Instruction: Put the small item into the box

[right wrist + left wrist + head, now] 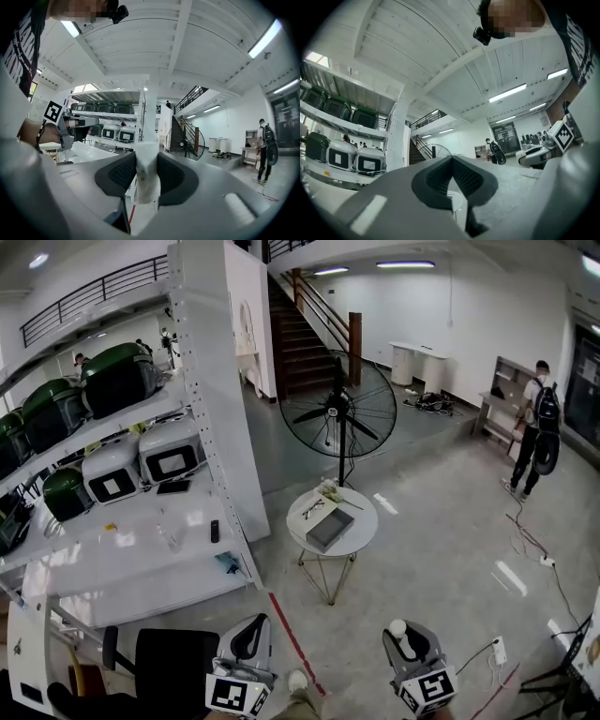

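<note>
Round white bench (364, 512), set on a grey floor (441, 559) before a fan (339, 416), was seen carrying the box (330, 528). The small item (146, 173) was clamped in the right tool (405, 638), well apart from the box; the left tool (246, 638) was closed, empty.

Head view looks steeply down from high; both gripper views tilt ceilingward — all share the fan (338, 416).

Black fan (339, 415) behind round table (364, 514); staircase (298, 343) beyond; person (534, 427) far right.
</note>
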Action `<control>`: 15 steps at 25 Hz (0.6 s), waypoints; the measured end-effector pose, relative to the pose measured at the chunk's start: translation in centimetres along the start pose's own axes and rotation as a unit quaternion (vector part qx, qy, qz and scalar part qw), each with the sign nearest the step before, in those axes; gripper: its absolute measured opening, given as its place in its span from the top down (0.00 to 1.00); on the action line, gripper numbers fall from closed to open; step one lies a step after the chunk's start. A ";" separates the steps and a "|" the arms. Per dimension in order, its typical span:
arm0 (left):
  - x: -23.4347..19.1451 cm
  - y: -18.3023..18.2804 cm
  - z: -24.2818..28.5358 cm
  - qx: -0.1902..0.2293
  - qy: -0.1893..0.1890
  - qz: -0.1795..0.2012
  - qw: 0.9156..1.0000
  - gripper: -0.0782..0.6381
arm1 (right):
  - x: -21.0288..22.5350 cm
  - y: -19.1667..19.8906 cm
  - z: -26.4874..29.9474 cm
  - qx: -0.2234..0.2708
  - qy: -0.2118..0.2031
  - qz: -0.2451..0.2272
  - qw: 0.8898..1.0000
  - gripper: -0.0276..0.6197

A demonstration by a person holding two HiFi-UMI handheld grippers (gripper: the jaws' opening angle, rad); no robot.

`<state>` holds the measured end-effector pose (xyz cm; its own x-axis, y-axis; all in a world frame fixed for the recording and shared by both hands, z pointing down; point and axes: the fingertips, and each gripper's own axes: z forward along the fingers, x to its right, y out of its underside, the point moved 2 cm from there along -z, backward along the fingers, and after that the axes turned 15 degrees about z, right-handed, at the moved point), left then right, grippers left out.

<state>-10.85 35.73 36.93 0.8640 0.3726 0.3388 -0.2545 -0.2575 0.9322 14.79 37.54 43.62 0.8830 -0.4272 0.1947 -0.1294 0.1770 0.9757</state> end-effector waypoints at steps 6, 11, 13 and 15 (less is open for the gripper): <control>-0.7 2.3 4.5 -0.018 0.032 0.019 0.999 0.89 | 0.8 -1.8 3.9 0.021 -0.011 -0.015 1.000 0.72; -2.1 4.0 8.9 -0.028 0.052 0.016 0.998 0.89 | 2.6 -2.8 8.0 0.018 0.009 -0.011 1.000 0.72; -2.8 4.6 10.6 -0.025 0.056 0.018 0.998 0.89 | 3.2 -3.2 9.8 0.015 0.012 -0.010 1.000 0.72; -3.8 5.2 12.1 -0.021 0.058 0.020 0.998 0.89 | 3.6 -3.3 11.6 0.010 0.014 -0.007 1.000 0.72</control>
<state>-10.17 22.15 38.90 0.7970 0.4646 0.3860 -0.3079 -0.2373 0.9213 13.15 25.15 42.28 0.8968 -0.4046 0.1789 -0.1265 0.1530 0.9801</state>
